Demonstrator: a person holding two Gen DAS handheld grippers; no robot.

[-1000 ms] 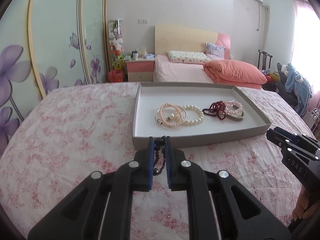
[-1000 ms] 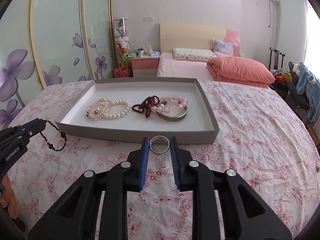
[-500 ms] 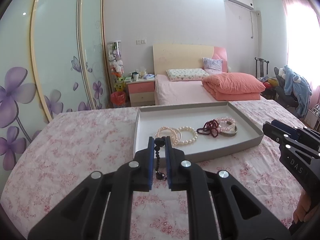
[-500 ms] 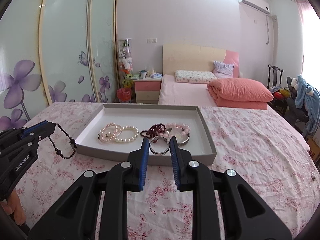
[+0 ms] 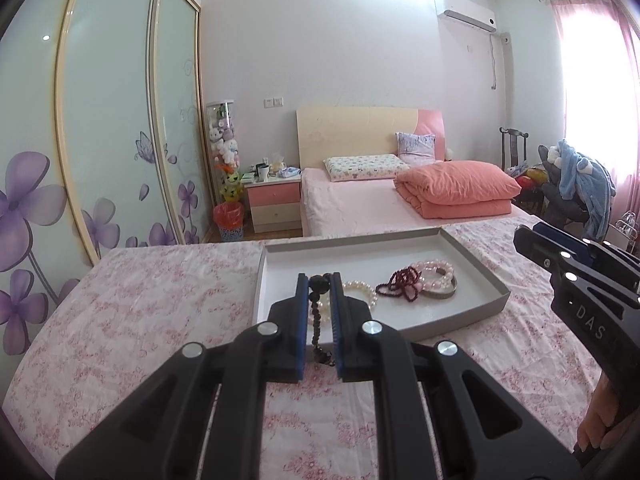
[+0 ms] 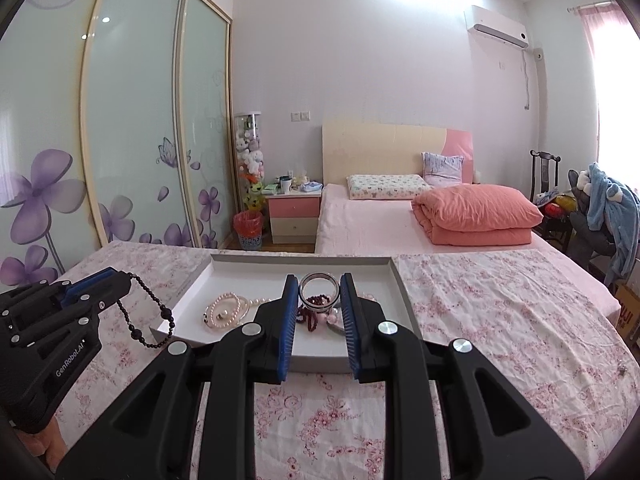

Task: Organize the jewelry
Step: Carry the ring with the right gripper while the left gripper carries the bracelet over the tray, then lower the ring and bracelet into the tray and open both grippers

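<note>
Left gripper (image 5: 319, 288): one, clamped on one black bead bracelet (image 5: 318, 316), which is seen hanging at lower centre of the left wrist view.
Right gripper (image 6: 319, 292): one, closed around one silver bangle (image 6: 319, 291), held at frame centre above the tray.
Tray (image 5: 476, 264): one, grey-rimmed, set on the floral bedspread (image 5: 132, 312).
Bracelets in tray: about five are counted — pearl (image 5: 360, 292), dark red (image 5: 400, 282), pink (image 5: 434, 272); the exact number cannot be told.
</note>
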